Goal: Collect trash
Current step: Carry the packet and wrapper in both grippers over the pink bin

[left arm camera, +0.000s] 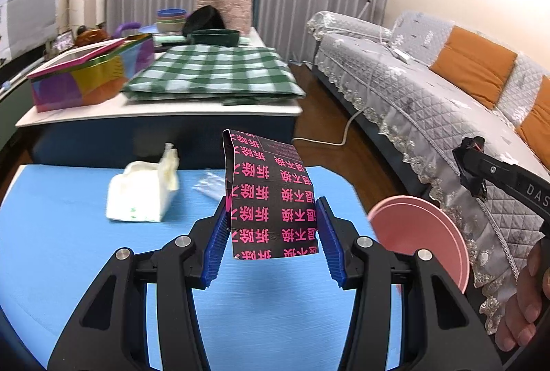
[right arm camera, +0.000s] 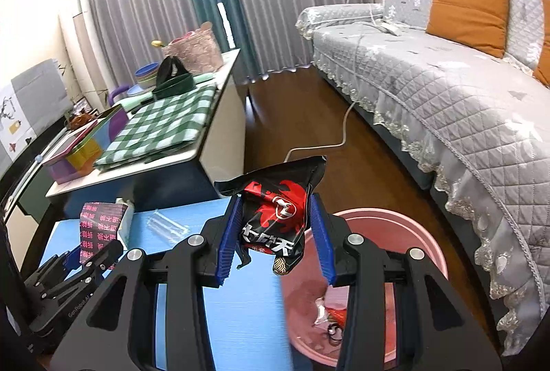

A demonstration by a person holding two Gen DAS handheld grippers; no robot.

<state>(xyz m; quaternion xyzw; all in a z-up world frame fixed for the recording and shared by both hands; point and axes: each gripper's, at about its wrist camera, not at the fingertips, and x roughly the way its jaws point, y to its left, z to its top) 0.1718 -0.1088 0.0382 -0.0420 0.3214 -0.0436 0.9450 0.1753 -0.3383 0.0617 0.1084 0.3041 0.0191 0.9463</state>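
Blue table [right arm camera: 240, 302], pink bin's [right arm camera: 395, 223] contents half-hidden, blurred.

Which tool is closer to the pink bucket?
Right. The right tool, holding a red-and-black wrapper, is right beside the pink bucket's rim. The left tool, holding a black-and-pink packet, sits farther over the blue table.

The black wrapper [left arm camera: 271, 199] with pink print looks like thin, glossy film. The red-and-black snack bag [right arm camera: 275, 219] is crinkled, shiny foil. The pink basin [right arm camera: 395, 233] is smooth matt plastic. The blue counter [left arm camera: 68, 250] has a fine ribbed, matt face. The sofa cover [right arm camera: 447, 96] is quilted grey cloth with lace trim.
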